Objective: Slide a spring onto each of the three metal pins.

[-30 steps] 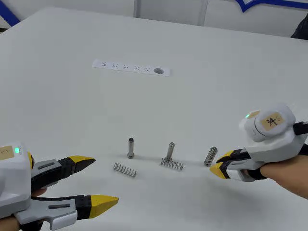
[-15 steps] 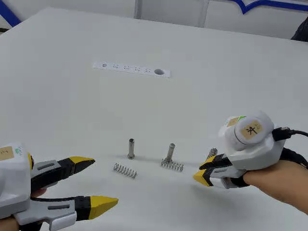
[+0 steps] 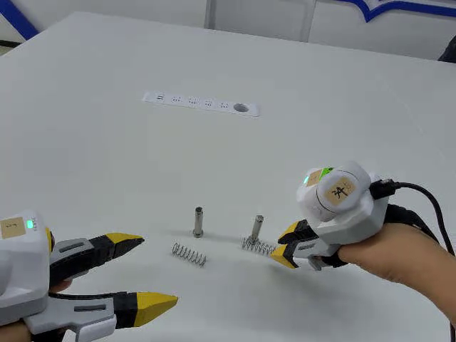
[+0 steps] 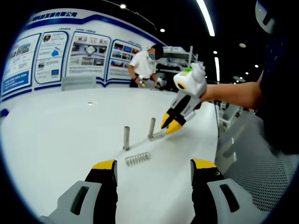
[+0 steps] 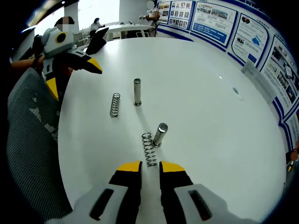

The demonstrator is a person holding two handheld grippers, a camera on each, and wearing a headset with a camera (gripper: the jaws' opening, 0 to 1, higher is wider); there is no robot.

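Change: the right claw (image 3: 281,251) has swung across toward 9 o'clock. A second ago its tips sat by the upright spring at the row's 3 o'clock end. Now they are at the end of the lying spring (image 3: 256,246), and the upright spring is hidden behind the claw's body.
Left claw: the left claw (image 4: 154,164) hasn't budged. It is down at 8 o'clock in the head view, jaws spread wide, nothing between them.
Right claw: jaws a narrow gap apart, nothing clamped. In the right gripper view the lying spring's near end sits right at the tips.
Springs: the lying spring rests flat at 6 o'clock of the middle pin (image 3: 257,227), against its foot. The loose spring (image 3: 189,254) lies flat at 7 o'clock of the left pin (image 3: 198,221), near it but apart.
Pins: both stand upright and bare, the left pin at 9 o'clock of the middle pin.
Surface: a plain white table (image 3: 107,157). A white power strip (image 3: 201,103) lies at 12 o'clock, well apart from the pins.
Room: in the left gripper view, blue-banded wall posters (image 4: 51,58), ceiling strip lights (image 4: 205,16), and a person in a white top (image 4: 142,65) standing at the far end.
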